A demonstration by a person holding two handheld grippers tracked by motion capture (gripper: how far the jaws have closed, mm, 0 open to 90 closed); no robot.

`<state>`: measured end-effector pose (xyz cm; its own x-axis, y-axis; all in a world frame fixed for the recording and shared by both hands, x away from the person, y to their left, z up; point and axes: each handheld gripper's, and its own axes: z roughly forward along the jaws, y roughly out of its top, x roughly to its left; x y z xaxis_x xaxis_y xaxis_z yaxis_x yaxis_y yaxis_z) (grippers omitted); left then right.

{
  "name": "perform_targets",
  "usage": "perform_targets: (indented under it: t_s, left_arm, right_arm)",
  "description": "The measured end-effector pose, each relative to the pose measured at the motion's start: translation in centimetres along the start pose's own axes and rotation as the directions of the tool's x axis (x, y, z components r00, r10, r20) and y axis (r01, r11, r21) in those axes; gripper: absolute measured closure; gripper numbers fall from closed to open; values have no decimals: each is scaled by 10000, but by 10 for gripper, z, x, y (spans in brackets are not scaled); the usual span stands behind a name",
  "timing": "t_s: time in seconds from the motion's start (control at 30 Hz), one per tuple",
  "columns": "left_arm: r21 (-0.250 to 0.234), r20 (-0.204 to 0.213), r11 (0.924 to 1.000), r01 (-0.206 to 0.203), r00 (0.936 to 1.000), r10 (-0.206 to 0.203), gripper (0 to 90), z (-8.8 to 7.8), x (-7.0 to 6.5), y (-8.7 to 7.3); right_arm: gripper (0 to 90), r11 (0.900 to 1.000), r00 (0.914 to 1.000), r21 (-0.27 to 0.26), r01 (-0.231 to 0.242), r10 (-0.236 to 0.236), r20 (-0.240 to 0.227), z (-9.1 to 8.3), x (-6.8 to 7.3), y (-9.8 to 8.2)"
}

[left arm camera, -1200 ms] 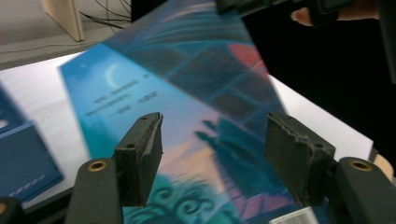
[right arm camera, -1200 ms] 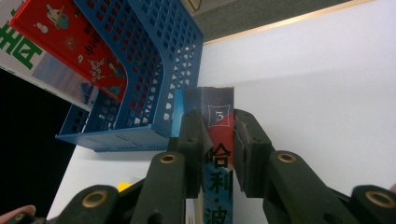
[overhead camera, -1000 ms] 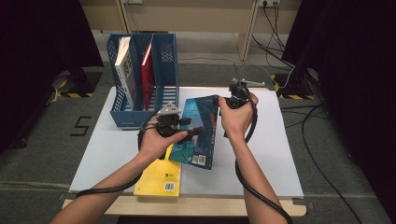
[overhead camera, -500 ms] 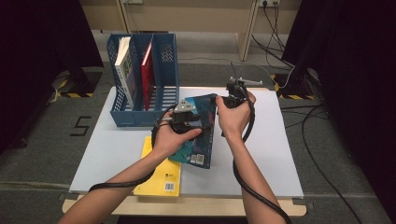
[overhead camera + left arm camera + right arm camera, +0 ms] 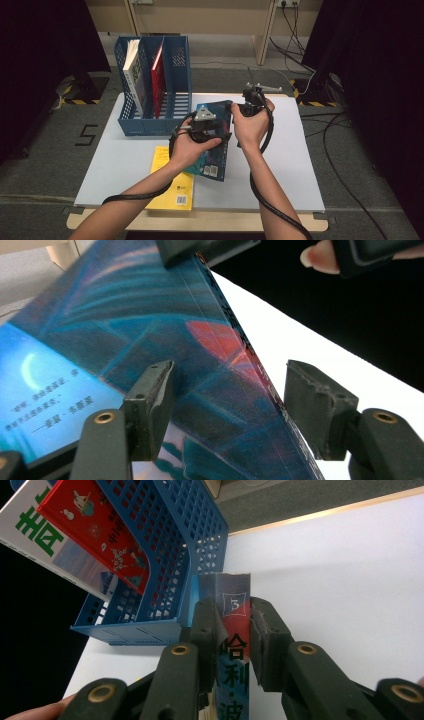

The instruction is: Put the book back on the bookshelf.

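The blue book (image 5: 216,135) is being lifted just in front of the blue file rack (image 5: 172,107), right tool (image 5: 235,630) clamped on its spine, left tool (image 5: 227,405) apart astride its cover; next, judged: stand it upright and steer it into an empty slot.

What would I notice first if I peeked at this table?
Probably the dark blue book in the middle of the table, tilted up off it, with the right gripper pinching its spine and the left gripper open around its edge. Next, the blue rack at the back left holding a red book and a white book, and the yellow book lying flat at the front.
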<state>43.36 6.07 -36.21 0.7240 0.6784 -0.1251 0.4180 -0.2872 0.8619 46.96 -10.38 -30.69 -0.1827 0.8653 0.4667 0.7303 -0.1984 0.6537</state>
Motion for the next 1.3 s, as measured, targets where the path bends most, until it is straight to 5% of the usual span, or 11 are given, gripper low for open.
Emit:
perform_targets:
  t_s: [0.73, 1.1, 1.3]
  left_arm:
    - [-49, -596, 9982, -597, 9965, 594, 360, 15, -3, 13]
    - [14, -1764, 9956, -937, 9800, 925, 305, 17, -7, 13]
    - [135, -2016, 9958, -909, 9752, 918, 299, 17, -8, 11]
  right_arm:
    - [752, 9953, 9992, -928, 268, -238, 330, -22, 3, 2]
    - [751, 9947, 9989, -941, 416, -392, 276, -22, 16, -3]
    - [751, 9947, 9991, -946, 394, -377, 195, -21, 21, -3]
